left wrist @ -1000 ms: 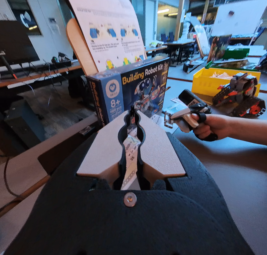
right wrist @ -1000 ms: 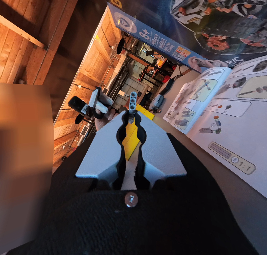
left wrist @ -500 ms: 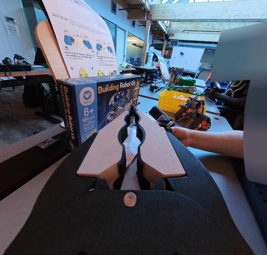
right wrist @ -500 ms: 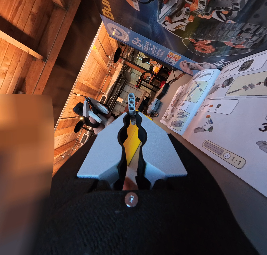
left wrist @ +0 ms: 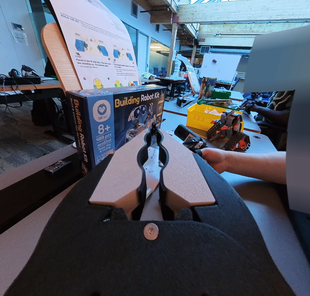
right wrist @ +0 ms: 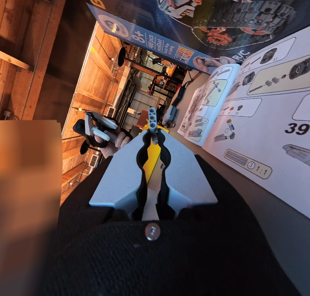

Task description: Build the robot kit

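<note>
My left gripper (left wrist: 154, 132) is shut on a small black pin (left wrist: 154, 126) that sticks out of its tips, held above the grey table in front of the blue robot kit box (left wrist: 117, 118). My right gripper (right wrist: 153, 134) is shut on a short grey beam with three holes (right wrist: 152, 119), held rolled on its side near the open instruction booklet (right wrist: 261, 125). The right gripper also shows in the left wrist view (left wrist: 192, 141), in a hand just right of my left fingers. The left gripper shows in the right wrist view (right wrist: 99, 128), apart from the beam.
A built tracked robot model (left wrist: 229, 133) stands on the table before a yellow bin (left wrist: 199, 118). A printed sheet on a wooden board (left wrist: 57, 56) leans behind the box. A person's arm (left wrist: 261, 109) rests at the far right. The kit box (right wrist: 209, 15) stands beside the booklet. There is about 20 cm between the tips of the two grippers.
The left wrist view has tilted up and the right hand has slid in behind my left fingers. The two grippers have come closer together. Both keep their pieces.
</note>
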A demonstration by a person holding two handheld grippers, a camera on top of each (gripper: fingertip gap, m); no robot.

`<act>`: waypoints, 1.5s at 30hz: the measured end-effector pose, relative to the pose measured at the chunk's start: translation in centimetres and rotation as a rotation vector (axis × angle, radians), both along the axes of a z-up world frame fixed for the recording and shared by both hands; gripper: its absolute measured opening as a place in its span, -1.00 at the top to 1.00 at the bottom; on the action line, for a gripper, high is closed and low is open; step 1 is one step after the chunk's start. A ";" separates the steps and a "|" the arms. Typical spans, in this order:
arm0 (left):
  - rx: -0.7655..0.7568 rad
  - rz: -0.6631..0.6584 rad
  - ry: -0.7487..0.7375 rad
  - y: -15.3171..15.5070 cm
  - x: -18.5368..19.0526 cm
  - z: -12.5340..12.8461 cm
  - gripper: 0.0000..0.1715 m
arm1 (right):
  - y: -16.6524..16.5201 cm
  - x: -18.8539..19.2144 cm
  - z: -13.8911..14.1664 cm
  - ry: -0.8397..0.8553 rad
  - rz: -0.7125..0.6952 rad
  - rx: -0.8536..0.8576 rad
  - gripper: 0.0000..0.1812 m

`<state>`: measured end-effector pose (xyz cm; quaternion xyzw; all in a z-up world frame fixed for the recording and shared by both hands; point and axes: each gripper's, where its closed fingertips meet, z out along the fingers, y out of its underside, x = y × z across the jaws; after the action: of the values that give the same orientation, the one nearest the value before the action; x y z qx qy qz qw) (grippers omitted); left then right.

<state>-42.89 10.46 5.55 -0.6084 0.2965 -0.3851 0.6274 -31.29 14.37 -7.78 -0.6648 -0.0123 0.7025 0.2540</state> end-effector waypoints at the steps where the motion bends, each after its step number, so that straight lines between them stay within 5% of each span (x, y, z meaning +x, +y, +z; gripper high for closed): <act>1: 0.004 0.001 -0.006 0.0 0.0 0.1 0.97 | 0.0 0.0 -0.1 -0.001 0.002 -0.013 0.93; 19: -0.071 -0.064 0.006 0.1 1.4 -2.0 0.97 | -0.3 -0.3 -0.9 0.032 0.024 -0.139 0.93; 23: -0.183 -0.073 0.145 0.3 2.0 -4.7 0.98 | -0.3 -0.2 -0.6 0.034 0.028 -0.126 0.93; 29: -0.552 -0.191 0.458 -1.6 4.5 -12.4 0.97 | -1.5 -1.1 0.2 0.013 0.105 -0.064 0.93; 37: -0.829 -0.395 0.332 -4.3 7.4 -14.1 0.97 | -4.2 -2.7 0.6 0.070 0.299 -0.049 0.92; 45: -0.876 -0.476 0.275 -5.2 7.3 -13.1 0.97 | -5.6 -2.9 0.9 0.058 0.398 -0.029 0.93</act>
<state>-35.63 5.31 -7.57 -0.7749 0.3174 -0.5215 0.1638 -34.20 8.80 -6.84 -0.6324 -0.1261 0.7577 0.1008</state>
